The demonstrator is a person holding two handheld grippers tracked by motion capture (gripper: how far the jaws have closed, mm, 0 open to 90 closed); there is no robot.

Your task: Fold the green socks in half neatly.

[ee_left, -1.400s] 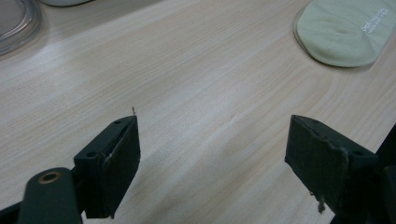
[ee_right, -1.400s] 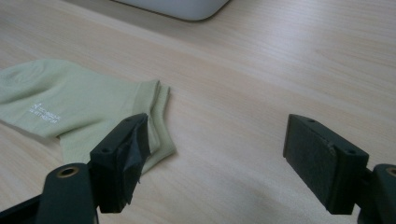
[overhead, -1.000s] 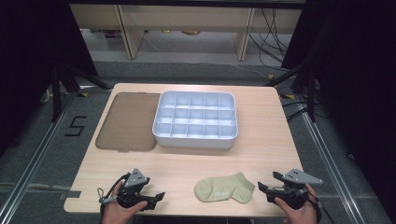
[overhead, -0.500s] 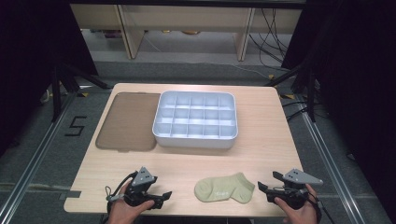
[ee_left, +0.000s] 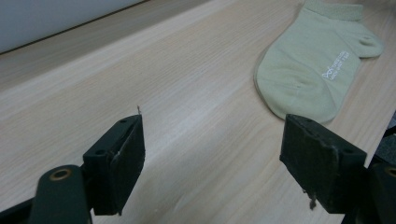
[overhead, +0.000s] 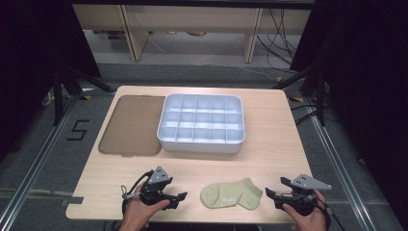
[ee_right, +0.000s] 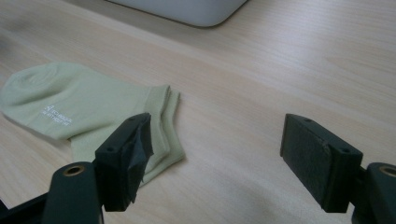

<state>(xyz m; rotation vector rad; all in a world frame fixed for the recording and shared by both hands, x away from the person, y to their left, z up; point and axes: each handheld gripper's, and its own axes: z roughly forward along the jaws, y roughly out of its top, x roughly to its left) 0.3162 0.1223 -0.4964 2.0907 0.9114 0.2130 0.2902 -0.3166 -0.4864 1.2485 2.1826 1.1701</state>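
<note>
A pale green ankle sock (overhead: 231, 193) lies flat near the table's front edge, between my two grippers. My left gripper (overhead: 179, 197) rests on the table just left of it, open, jaws pointing at the sock's toe. In the left gripper view the sock (ee_left: 317, 70) lies ahead and to the right of the open left gripper (ee_left: 215, 140), not touching it. My right gripper (overhead: 270, 194) sits just right of the sock, open. In the right gripper view the sock's cuff (ee_right: 159, 121) lies beside the left jaw of the right gripper (ee_right: 217, 140).
A white tray (overhead: 202, 146) with several empty compartments stands at the table's middle back. A flat brown lid (overhead: 130, 125) lies to its left. The tray's wall (ee_right: 187, 9) shows beyond the sock. Bare wood (overhead: 269, 159) runs between tray and sock.
My left gripper has slid to the right, closer to the sock's toe. The right gripper and the sock have stayed where they were.
</note>
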